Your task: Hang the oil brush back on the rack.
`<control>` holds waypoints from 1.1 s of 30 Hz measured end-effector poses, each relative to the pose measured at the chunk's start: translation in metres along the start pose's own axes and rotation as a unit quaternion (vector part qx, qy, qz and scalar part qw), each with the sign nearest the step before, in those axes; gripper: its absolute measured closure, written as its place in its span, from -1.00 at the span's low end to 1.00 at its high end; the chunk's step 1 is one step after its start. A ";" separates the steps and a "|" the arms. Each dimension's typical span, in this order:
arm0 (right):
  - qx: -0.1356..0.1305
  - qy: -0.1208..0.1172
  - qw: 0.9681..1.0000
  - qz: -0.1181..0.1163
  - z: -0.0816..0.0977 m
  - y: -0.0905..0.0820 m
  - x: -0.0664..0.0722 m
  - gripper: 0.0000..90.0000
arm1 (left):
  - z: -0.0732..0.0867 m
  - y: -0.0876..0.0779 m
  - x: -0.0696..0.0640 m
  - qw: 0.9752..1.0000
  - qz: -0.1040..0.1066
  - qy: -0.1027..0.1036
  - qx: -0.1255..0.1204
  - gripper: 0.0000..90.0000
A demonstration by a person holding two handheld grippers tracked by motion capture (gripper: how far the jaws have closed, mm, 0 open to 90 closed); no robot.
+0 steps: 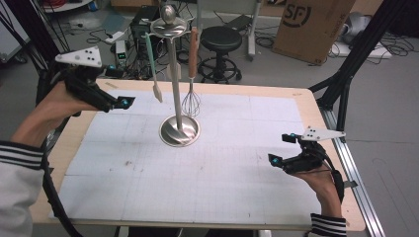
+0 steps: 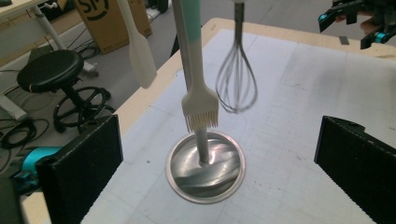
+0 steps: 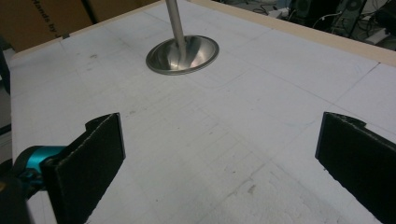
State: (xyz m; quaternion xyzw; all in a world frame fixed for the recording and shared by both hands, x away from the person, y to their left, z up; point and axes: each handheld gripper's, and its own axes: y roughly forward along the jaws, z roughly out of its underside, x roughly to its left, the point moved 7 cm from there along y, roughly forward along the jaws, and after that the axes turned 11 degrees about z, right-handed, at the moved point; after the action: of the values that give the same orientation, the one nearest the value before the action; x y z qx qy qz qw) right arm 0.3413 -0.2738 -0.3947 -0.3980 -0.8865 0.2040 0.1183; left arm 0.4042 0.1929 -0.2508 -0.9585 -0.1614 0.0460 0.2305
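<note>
A: What stood at the centre of the work?

B: A steel utensil stand (image 1: pixel 176 74) stood upright on its round base (image 2: pixel 206 166), slightly left of centre on the white gridded mat (image 1: pixel 197 182). Three utensils hung from its top rim: a brush (image 2: pixel 198 70) with a pale green handle on the left, a whisk (image 1: pixel 191 101) with a wooden handle on the right, and a white spatula (image 2: pixel 140 49) on the far side of the pole.

A: Gripper condition?

B: The left gripper (image 1: pixel 118 102) was held above the mat's far left corner, left of the stand, jaws wide apart and gripping nothing. In its own view the brush hung directly ahead, clear of both jaws. The right gripper (image 1: pixel 281 148) sat near the table's right edge, well apart from the stand, jaws also wide and gripping nothing.

A: Obstructions?

B: The mat between each gripper and the stand was bare. The brush hung in front of the pole as seen from the left gripper. Beyond the table stood a black stool (image 1: pixel 221 44) and a cardboard box (image 1: pixel 309 24).
</note>
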 end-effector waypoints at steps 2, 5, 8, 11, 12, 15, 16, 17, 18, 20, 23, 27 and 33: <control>-0.003 0.001 1.000 0.004 -0.001 -0.001 -0.001 -0.99 | 0.011 -0.001 -0.004 1.000 -0.003 -0.005 -0.023 -0.96; -0.009 0.002 1.000 0.006 -0.002 -0.002 0.000 -0.99 | 0.030 0.000 -0.011 0.999 -0.009 -0.007 -0.032 -0.96; -0.012 0.001 1.000 0.011 -0.002 -0.003 -0.001 -0.99 | 0.049 0.001 -0.020 1.000 -0.017 -0.002 -0.026 -0.96; -0.018 0.005 1.000 0.018 -0.001 -0.004 -0.004 -0.99 | 0.065 0.004 -0.028 0.999 -0.018 -0.005 -0.039 -0.96; -0.018 0.008 1.000 0.021 0.000 -0.004 -0.006 -0.99 | 0.071 0.006 -0.030 0.999 -0.019 -0.008 -0.041 -0.96; -0.022 0.014 0.999 0.032 0.003 -0.003 -0.010 -0.99 | 0.090 0.013 -0.033 0.999 -0.023 -0.017 -0.040 -0.96; -0.023 0.016 0.999 0.036 0.004 -0.003 -0.011 -0.99 | 0.095 0.015 -0.034 0.999 -0.025 -0.020 -0.043 -0.96; -0.020 0.017 0.999 0.038 0.006 -0.002 -0.012 -0.99 | 0.099 0.017 -0.035 0.998 -0.026 -0.024 -0.044 -0.96; -0.021 0.018 0.999 0.040 0.007 -0.002 -0.012 -0.99 | 0.103 0.019 -0.037 0.998 -0.027 -0.027 -0.046 -0.96; -0.020 0.018 0.999 0.045 0.010 -0.001 -0.014 -0.99 | 0.109 0.021 -0.041 0.998 -0.023 -0.028 -0.053 -0.96; -0.024 0.022 0.998 0.050 0.012 -0.001 -0.016 -0.99 | 0.119 0.025 -0.047 0.998 -0.021 -0.024 -0.052 -0.96; -0.024 0.026 0.998 0.053 0.015 -0.003 -0.016 -0.99 | 0.132 0.028 -0.053 0.999 -0.021 -0.021 -0.045 -0.96; -0.027 0.020 0.998 0.055 0.016 -0.005 -0.013 -0.99 | 0.156 0.031 -0.044 0.998 -0.025 -0.043 -0.036 -0.96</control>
State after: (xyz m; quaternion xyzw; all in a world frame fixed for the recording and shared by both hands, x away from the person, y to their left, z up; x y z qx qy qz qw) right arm 0.3410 -0.2911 -0.4073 -0.4531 -0.8660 0.1785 0.1137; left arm 0.3459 0.2192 -0.4030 -0.9589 -0.1967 0.0760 0.1898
